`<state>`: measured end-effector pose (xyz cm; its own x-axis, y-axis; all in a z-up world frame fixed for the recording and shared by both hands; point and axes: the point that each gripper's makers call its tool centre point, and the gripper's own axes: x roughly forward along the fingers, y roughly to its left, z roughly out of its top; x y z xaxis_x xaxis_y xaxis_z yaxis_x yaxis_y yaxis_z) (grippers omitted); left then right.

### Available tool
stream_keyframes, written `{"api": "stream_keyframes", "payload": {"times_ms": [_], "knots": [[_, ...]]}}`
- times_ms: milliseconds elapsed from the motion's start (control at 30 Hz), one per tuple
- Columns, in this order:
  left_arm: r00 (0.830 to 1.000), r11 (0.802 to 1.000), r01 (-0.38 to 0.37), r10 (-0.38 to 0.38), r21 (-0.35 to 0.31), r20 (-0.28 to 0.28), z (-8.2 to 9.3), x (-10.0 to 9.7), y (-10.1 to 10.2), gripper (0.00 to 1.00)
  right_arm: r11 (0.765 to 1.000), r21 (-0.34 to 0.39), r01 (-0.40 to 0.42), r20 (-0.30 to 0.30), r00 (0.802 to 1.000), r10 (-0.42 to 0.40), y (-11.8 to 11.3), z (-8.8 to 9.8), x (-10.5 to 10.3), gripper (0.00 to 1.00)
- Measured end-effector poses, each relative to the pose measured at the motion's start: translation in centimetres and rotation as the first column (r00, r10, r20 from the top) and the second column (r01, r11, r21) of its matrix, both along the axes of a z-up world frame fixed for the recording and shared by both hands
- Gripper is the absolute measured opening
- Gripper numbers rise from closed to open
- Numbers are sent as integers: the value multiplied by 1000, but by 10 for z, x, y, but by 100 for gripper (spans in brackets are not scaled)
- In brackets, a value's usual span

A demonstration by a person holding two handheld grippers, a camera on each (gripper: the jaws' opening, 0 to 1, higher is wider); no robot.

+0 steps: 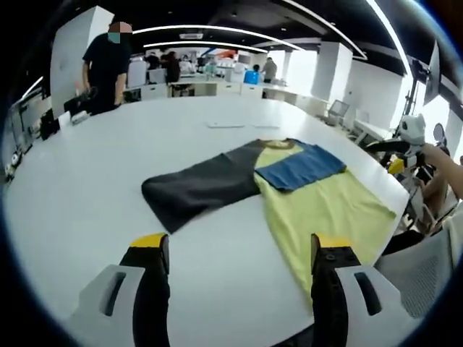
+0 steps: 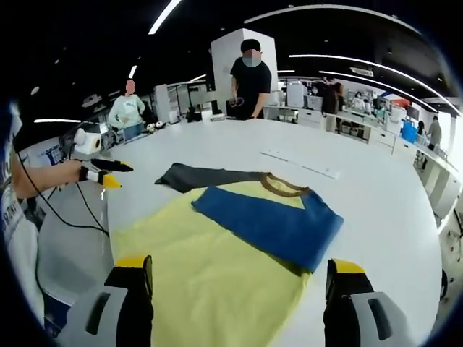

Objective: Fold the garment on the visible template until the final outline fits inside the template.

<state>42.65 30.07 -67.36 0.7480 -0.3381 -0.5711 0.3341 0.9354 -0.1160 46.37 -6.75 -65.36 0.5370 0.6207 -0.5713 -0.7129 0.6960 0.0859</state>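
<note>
Across the white table [image 2: 376,195] we note a person in a black shirt [image 2: 250,81] standing at its far edge, and a second person in a light top [image 2: 126,110] further back. White pillars [image 2: 235,54], desks [image 1: 217,85] and ceiling light strips [image 1: 217,30] fill the office behind. Flat white strips [image 2: 300,165] lie on the tabletop.

T-shirt [image 2: 239,253] soft matt cloth: yellow body, blue and grey sleeves. Table [image 1: 87,188] smooth white, faint sheen. Gripper jaws matt black plastic, yellow tips.
</note>
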Motion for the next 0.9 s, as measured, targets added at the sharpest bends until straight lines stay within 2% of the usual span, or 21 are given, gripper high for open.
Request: {"api": "stream_keyframes", "payload": {"times_ms": [167, 333, 367, 467, 667, 767, 900], "knots": [[1000, 999, -18, 18, 26, 5, -6, 7, 13, 69, 1000, -3, -24, 31, 999, 24, 4, 4, -8, 99], [999, 998, -49, 48, 48, 18, -11, 16, 27, 63, 999, 34, -25, 42, 999, 24, 7, 10, -13, 99], [997, 997, -71, 70, 39, 12, -13, 18, 31, 62, 999, 33, -25, 43, 999, 23, 7, 9, -15, 99], [995, 996, -92, 92, -4, 38, -10, 25, 35, 56, 999, 31, -23, 37, 999, 22, 8, 7, -20, 99], [989, 989, -141, 144, -50, 45, -13, 39, 46, 51, 999, 33, -14, 24, 1000, 13, 7, 4, -27, 99], [988, 988, -152, 151, 13, 40, -18, 46, 51, 47, 999, 40, -11, 26, 1000, 10, 7, 5, -27, 97], [984, 984, -176, 176, 0, 43, -20, 58, 52, 42, 999, 38, -6, 26, 1000, 5, 5, 7, -26, 96]]}}
